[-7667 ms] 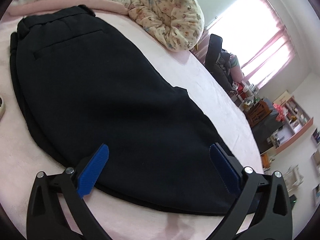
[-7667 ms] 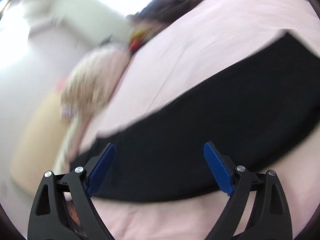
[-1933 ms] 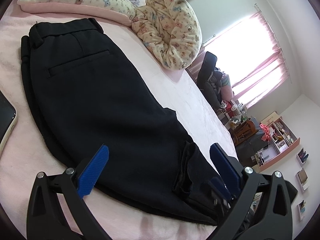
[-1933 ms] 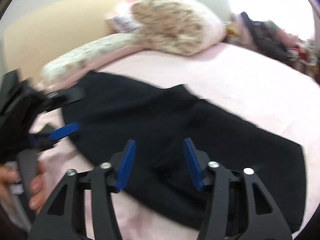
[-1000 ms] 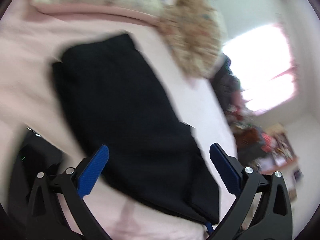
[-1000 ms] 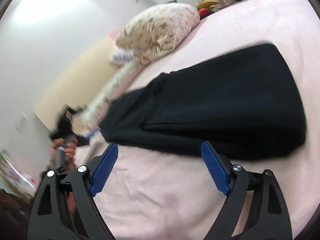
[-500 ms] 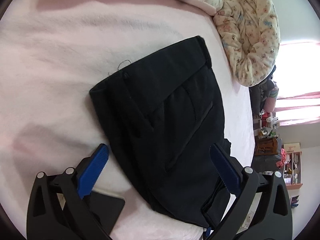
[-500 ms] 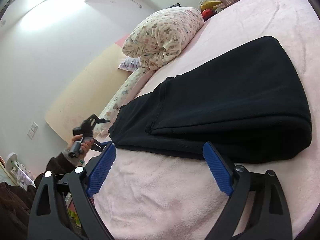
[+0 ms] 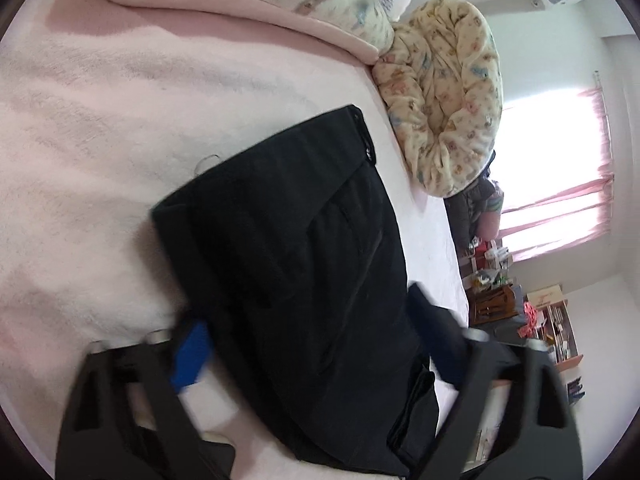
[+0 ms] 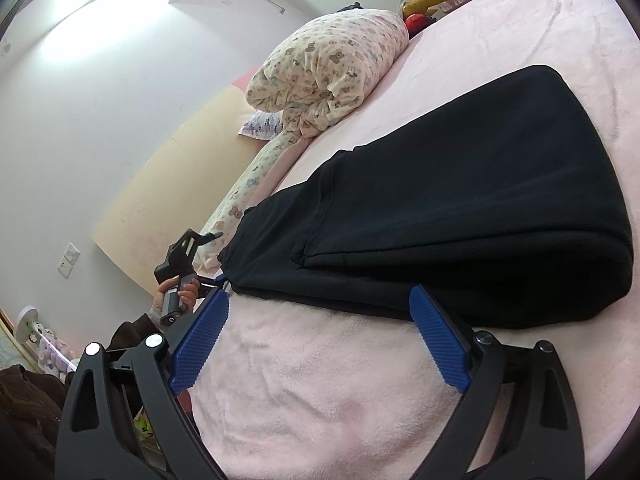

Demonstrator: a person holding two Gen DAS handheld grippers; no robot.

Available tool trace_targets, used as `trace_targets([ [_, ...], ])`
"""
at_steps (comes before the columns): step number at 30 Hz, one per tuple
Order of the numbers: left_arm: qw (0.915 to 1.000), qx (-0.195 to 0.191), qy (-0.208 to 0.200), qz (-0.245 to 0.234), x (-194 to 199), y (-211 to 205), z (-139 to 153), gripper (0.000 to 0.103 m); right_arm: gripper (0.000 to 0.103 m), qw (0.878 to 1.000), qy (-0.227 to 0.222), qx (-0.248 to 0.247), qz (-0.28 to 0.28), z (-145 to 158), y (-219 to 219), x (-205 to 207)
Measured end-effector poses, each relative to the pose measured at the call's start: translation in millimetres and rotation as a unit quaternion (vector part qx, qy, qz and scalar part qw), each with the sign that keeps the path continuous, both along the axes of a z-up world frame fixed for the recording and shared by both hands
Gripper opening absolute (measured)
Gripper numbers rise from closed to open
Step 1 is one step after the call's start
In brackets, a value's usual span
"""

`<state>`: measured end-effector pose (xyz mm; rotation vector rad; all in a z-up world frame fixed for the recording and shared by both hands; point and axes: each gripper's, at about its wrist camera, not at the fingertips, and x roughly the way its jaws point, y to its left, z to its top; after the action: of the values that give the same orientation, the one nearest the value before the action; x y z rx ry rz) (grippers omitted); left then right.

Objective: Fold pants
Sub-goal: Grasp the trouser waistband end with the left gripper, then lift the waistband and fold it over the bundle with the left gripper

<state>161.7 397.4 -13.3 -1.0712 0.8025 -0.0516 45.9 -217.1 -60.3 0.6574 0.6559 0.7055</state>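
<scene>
- Black pants (image 9: 304, 264) are lying folded once on the pink bed (image 9: 80, 152).
- Left gripper (image 9: 316, 344) is closing around the waist end, likely starting another fold.
- Right gripper (image 10: 320, 340) is hovering spread wide, empty, and opening.

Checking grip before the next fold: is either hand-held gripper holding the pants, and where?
Neither: left hand-held gripper closing around the pants' near edge; right open over the blanket.

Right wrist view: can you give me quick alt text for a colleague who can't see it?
Black pants, folded over on themselves, lie on a pink bed, just beyond the right tongs, which stand open over bare blanket with nothing between them. At far left a hand holds the left tongs at the pants' near end; a bear-print duvet sits behind.
</scene>
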Motion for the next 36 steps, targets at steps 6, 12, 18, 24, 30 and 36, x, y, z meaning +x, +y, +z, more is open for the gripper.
trace_targets([
  [6,1.0000,-0.003,0.006,0.005,3,5,-12,0.043,0.096,1.000,0.003,0.006,0.002,-1,2,1],
  [12,0.9995,-0.013,0.015,0.024,9,4,-16,0.038,0.096,1.000,0.003,0.006,0.002,-1,1,2],
  [18,0.9994,0.011,-0.021,0.025,7,-3,-10,0.018,0.096,1.000,0.004,0.012,0.003,-2,2,2],
  [24,0.9954,0.070,-0.065,0.003,7,-22,22,0.015,0.096,1.000,0.004,0.022,0.002,-3,3,1],
  [30,0.9869,0.122,-0.102,-0.030,6,-51,62,0.015,0.096,0.999,0.004,0.031,0.001,-3,4,0],
  [36,0.9750,0.160,-0.140,-0.066,2,-96,108,0.014,0.096,0.999,0.007,0.032,-0.008,-1,6,-1],
])
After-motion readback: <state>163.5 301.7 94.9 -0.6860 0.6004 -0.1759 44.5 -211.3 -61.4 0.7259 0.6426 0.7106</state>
